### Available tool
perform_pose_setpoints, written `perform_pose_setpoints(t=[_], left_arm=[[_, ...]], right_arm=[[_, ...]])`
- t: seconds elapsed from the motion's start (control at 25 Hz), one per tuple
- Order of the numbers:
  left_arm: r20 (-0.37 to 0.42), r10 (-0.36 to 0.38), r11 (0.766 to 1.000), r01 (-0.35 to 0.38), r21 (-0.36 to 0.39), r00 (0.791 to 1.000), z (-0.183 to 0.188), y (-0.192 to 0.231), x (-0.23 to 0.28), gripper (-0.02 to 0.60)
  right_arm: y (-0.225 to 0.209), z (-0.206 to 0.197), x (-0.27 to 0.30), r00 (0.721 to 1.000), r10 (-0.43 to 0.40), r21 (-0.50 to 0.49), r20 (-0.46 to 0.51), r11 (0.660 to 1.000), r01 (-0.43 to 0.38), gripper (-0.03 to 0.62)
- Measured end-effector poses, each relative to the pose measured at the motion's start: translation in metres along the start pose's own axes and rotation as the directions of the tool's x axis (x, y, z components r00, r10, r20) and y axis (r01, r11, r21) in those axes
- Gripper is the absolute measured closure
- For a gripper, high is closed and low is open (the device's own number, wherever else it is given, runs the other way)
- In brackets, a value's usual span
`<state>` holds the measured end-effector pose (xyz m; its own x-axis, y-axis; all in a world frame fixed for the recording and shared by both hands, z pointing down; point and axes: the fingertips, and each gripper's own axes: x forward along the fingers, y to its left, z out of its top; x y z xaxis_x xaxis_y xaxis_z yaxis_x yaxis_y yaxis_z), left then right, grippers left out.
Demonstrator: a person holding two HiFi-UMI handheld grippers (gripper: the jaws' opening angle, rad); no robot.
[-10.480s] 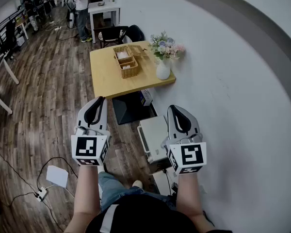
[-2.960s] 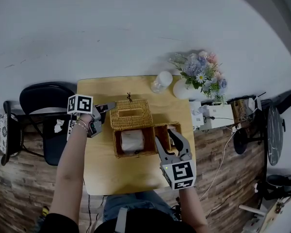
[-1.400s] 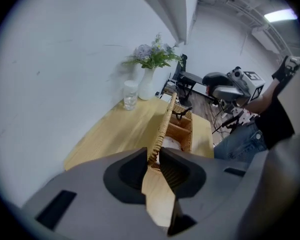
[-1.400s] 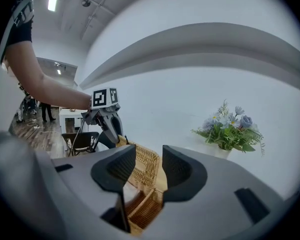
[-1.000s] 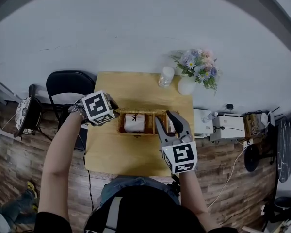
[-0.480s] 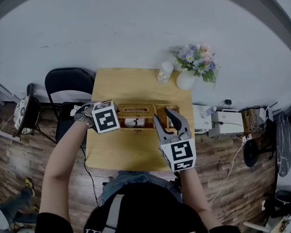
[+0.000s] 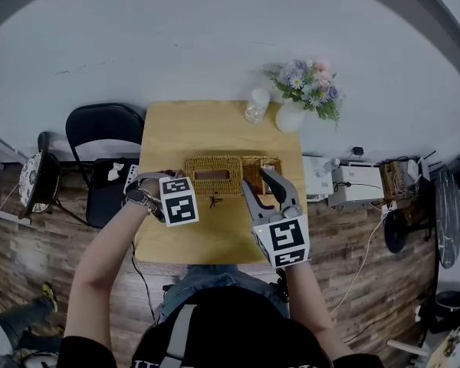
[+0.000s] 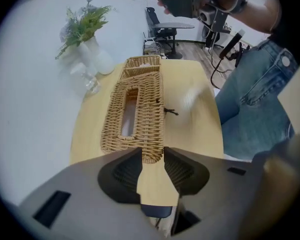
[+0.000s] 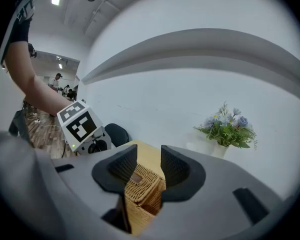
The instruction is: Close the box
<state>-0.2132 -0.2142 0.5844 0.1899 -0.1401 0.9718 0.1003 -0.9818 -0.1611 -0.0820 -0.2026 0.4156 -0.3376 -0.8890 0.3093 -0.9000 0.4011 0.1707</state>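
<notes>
The wicker box [image 7: 212, 173] lies on the yellow table [image 7: 215, 240] with its slotted lid [image 8: 135, 109] down flat on it. My left gripper [image 8: 153, 154] points steeply down at the box's left end [image 7: 175, 184]. Its jaws have just been opening, and the lid's near corner sits between the fingertips with no clear press. My right gripper [image 7: 261, 181] reaches in from the front right. It is shut on the wicker wall of the box's small end compartment [image 9: 142, 186]. A dark cord latch [image 8: 169, 111] hangs at the lid's front edge.
A white vase of flowers [image 7: 291, 117] and a clear glass [image 7: 254, 106] stand at the table's back right. A black chair [image 7: 103, 133] is left of the table. White devices with cables [image 7: 353, 186] lie on the wood floor to the right.
The lid has swung down from nearly upright to flat on the box. My left gripper came down and toward the table's front with it. The right gripper has stayed put.
</notes>
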Motion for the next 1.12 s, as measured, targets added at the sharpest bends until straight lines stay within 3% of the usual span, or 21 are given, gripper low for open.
perform_pose_setpoints(t=[0.2,0.44,0.68,1.12], left_arm=[[0.05,-0.068,0.993,0.073,-0.089,0.996,-0.002,-0.005,0.014,0.451],[0.142,-0.136,0.968,0.162,-0.19,0.981,0.001,0.0,0.008,0.451],[0.174,-0.118,0.971,0.15,-0.187,0.978,0.001,0.001,0.006,0.451],[0.298,-0.085,0.962,0.156,-0.225,0.951,0.002,0.0,-0.012,0.451]], right_arm=[[-0.001,-0.007,-0.003,0.999,-0.004,0.006,-0.035,1.0,0.004,0.439],[0.004,-0.011,-0.004,0.999,-0.013,0.01,-0.042,1.0,0.014,0.441],[0.006,-0.01,-0.003,0.999,-0.031,0.027,-0.037,0.999,0.032,0.441],[0.003,-0.024,-0.003,0.993,-0.099,0.12,-0.063,0.987,0.106,0.444]])
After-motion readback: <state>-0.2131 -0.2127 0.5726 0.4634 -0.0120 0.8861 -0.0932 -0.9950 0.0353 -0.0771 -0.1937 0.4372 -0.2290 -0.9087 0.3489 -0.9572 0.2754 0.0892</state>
